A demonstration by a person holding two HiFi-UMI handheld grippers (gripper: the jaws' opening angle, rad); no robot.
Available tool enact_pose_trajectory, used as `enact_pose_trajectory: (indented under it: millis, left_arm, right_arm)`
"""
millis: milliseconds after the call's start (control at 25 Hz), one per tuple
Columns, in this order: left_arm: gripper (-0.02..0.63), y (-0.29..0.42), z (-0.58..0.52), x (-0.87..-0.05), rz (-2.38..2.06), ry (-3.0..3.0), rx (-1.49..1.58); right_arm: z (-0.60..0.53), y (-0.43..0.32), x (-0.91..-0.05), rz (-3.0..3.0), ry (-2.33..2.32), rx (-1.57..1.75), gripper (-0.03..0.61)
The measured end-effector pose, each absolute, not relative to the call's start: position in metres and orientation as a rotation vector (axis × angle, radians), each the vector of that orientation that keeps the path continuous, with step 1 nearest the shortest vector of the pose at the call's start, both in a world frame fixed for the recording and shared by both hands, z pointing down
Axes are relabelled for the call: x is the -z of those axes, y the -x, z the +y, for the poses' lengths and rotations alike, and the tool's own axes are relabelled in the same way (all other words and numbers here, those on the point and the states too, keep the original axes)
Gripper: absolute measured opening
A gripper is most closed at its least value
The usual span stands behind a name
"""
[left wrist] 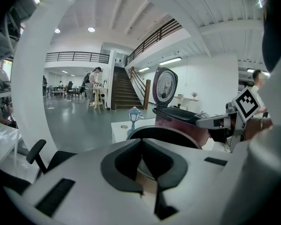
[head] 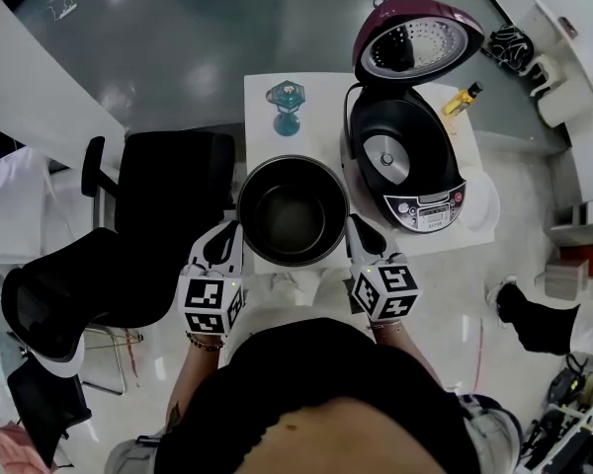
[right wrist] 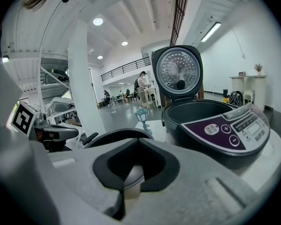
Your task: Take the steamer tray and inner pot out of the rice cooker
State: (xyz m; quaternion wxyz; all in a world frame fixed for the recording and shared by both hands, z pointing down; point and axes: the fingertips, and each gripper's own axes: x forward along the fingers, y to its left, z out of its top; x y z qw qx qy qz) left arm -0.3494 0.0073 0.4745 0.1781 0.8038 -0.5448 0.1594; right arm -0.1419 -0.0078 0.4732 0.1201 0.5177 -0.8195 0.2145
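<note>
Inner pot (head: pixel 293 210) is sitting out of the rice cooker (head: pixel 410 166), at the near edge of the white bench (head: pixel 321 95) just left of the cooker body. Whether its base is resting on the bench or hanging clear is not showing. The left hand-held gripper (head: pixel 228 237) is pinching the pot's left rim with its jaws closed down thin, and the right hand-held gripper (head: pixel 360 235) is doing the same on the right rim. The risk is lying in those narrow rim pinches. If one side is slipping, or the two hands are moving unevenly, the pot is likely tipping and dropping off the near edge, or swinging into the cooker. Both forearms are reaching forward side by side from the person's waist, each hand-held gripper pointing ahead and slightly downward, marker cubes facing up.
</note>
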Motion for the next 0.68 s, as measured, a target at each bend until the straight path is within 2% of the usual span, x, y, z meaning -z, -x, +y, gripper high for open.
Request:
enact_pose_trajectory:
  millis: [680]
  left_arm:
    - [0.009, 0.353, 0.012, -0.486, -1.554, -2.229, -0.481]
  right_arm:
    - [-0.004, 0.142, -0.481, -2.386, -1.492, -0.636, 0.009]
